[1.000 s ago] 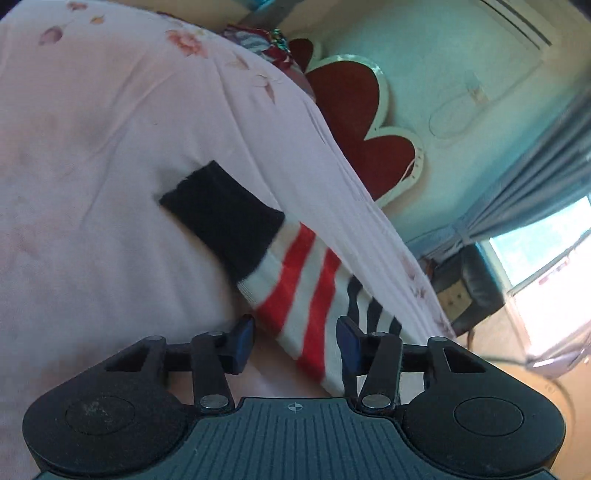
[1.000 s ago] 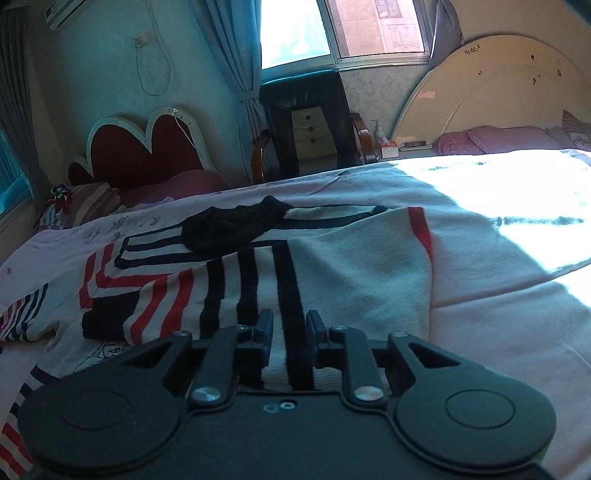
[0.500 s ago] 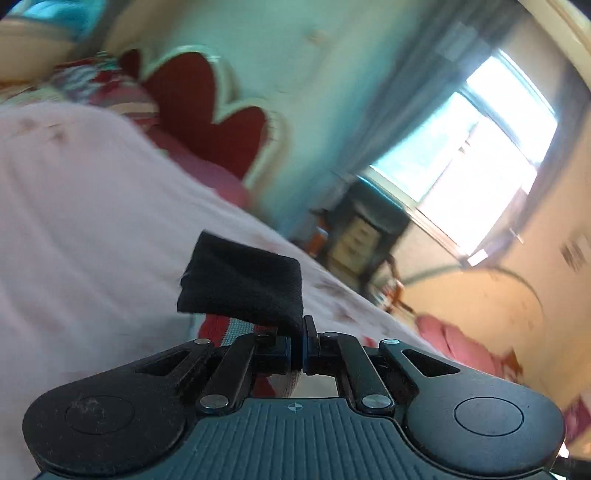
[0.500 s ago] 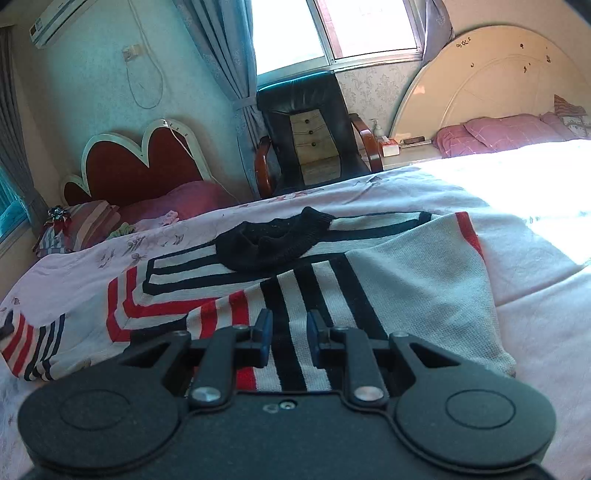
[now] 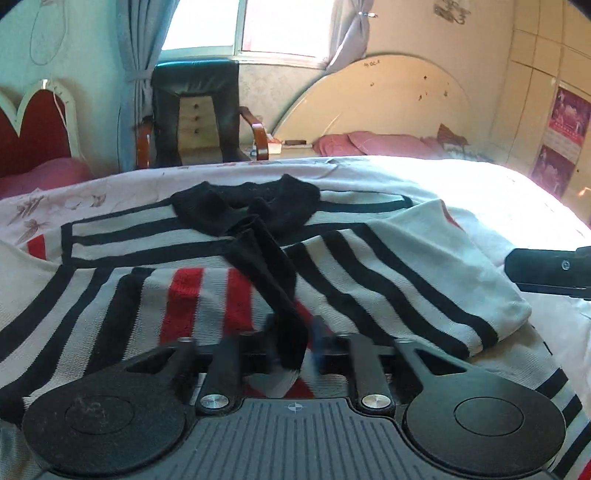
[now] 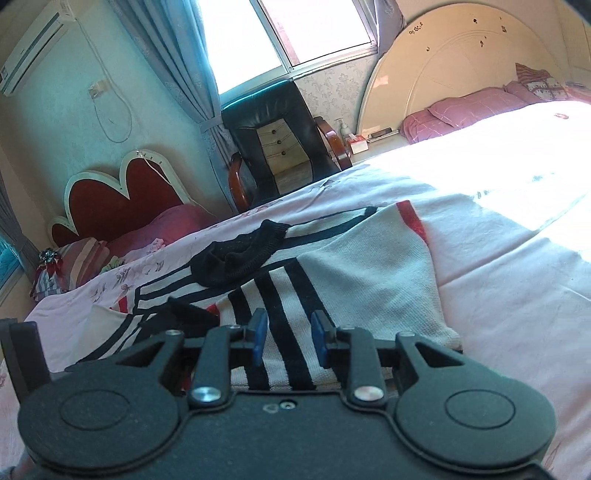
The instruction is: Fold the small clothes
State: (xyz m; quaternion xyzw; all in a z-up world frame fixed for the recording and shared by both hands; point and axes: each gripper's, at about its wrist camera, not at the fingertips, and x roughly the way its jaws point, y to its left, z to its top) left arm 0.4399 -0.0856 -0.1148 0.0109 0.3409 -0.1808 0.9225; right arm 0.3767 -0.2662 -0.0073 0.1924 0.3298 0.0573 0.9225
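Left gripper (image 5: 293,332) has just been opening, black cuff (image 5: 284,295) between the jaws; right gripper (image 6: 288,338) too, empty. Sleeve could slide off the sweater (image 5: 369,280), lower centre.

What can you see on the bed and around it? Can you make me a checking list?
Surface: pink bed sheet.
Job's things: striped sweater spread flat, sleeve cuff laid across its front.
Clutter: nothing seen.
Grippers: left gripper open, cuff between its fingers, just opened; right gripper open over the sweater, just opened.
Cables: white cord on wall.
Surroundings: black chair, heart headboard, window.
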